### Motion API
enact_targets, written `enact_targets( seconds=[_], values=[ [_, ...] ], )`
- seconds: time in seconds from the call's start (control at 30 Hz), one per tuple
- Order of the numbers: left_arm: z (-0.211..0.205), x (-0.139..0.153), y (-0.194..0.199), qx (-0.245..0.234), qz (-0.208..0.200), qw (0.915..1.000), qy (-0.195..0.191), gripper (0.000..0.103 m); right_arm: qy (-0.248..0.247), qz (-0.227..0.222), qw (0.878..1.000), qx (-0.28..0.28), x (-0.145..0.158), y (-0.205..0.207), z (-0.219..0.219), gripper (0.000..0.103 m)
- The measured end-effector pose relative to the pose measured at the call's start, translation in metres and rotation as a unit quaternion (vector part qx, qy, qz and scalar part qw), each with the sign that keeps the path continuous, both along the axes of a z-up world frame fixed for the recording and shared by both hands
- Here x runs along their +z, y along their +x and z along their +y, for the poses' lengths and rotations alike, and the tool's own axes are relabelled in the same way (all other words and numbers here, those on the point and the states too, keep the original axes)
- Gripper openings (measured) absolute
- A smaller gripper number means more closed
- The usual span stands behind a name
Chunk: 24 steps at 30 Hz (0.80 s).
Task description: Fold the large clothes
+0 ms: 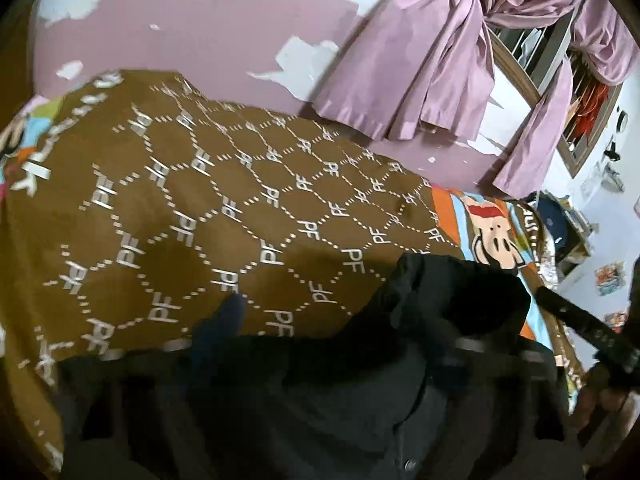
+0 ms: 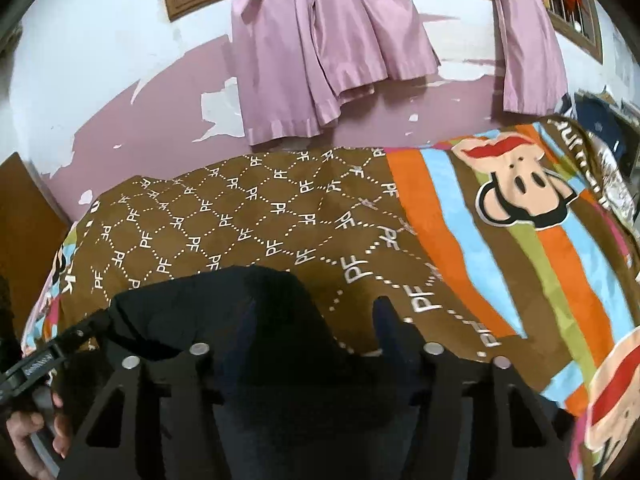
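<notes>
Black shirt (image 1: 360, 380) over brown blanket (image 1: 180, 200); curtains (image 2: 320, 48) behind.

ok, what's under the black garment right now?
The black garment hangs over the brown PF-print blanket, which covers the striped monkey blanket. What is directly beneath the garment is hidden, as are the claws' tips.

Black garment (image 2: 240, 304) on a brown "PF"-lattice blanket (image 2: 224, 216), striped monkey-print blanket (image 2: 520, 216) beside, lilac curtains (image 2: 320, 40) behind
</notes>
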<state>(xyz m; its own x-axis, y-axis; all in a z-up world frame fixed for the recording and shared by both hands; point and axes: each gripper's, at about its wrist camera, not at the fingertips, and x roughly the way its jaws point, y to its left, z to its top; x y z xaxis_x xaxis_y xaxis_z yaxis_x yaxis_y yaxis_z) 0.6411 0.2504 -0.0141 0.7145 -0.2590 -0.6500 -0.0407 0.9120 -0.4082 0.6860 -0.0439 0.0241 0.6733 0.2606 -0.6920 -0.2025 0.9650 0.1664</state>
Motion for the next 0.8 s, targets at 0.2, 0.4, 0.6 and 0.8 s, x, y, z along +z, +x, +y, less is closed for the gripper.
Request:
enact_targets(
  seconds=[0.2, 0.4, 0.6, 0.8],
  values=[
    [0.002, 0.001, 0.003, -0.032, -0.003, 0.9986, -0.043, 0.003, -0.004, -0.026, 1.000, 0.007, -0.007, -0.009, 0.007, 0.011],
    [-0.003, 0.022, -0.036, -0.035, -0.020, 0.9992, 0.004, 0.002, 0.019, -0.067, 0.997, 0.036, 0.017, -0.051, -0.011, 0.007],
    [-0.013, 0.047, -0.097, -0.054, -0.042, 0.9967, 0.044, 0.002, 0.013, -0.092, 0.992, 0.081, 0.044, -0.124, -0.043, 0.005],
    [-0.044, 0.063, -0.179, -0.103, -0.047, 0.9897, 0.087, 0.001, 0.005, -0.097, 0.991, 0.096, 0.033, -0.213, -0.067, 0.005]
  ],
)
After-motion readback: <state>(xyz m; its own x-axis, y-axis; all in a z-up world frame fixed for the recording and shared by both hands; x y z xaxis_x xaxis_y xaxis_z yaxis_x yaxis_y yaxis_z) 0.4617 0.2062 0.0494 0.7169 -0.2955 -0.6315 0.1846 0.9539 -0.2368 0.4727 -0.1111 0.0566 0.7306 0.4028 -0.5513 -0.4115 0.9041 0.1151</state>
